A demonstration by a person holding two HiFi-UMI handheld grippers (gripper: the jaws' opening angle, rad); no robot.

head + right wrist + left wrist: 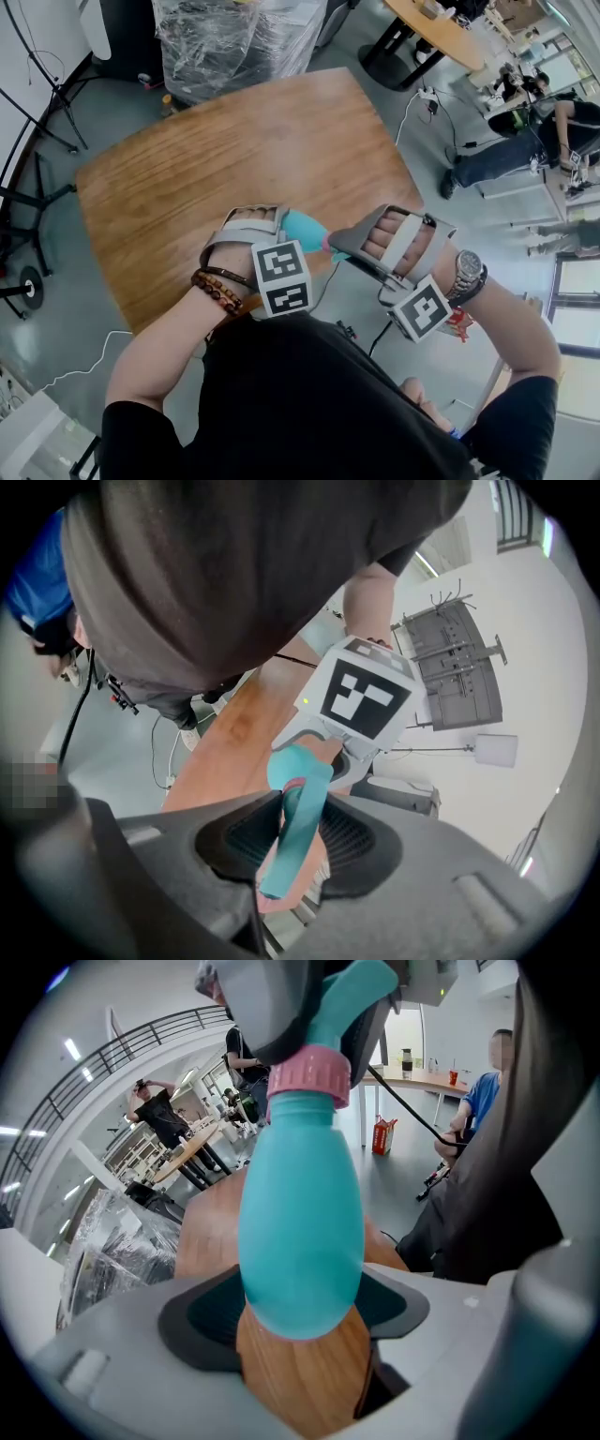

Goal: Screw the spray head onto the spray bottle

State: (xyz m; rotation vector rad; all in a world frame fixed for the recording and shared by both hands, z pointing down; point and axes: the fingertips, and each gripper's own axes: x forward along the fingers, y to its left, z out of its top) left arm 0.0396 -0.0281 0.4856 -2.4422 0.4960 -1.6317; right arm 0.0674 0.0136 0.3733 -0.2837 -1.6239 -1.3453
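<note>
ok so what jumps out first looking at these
The teal spray bottle, clamped in the left gripper over the near edge of the wooden table. At its neck, the right gripper grips the spray head, whose pink collar sits on the bottle's top.

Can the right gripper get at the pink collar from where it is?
Likely yes: the right gripper is shut on the spray head right beside the pink collar, nothing between; the left gripper grips the bottle at its body.
</note>
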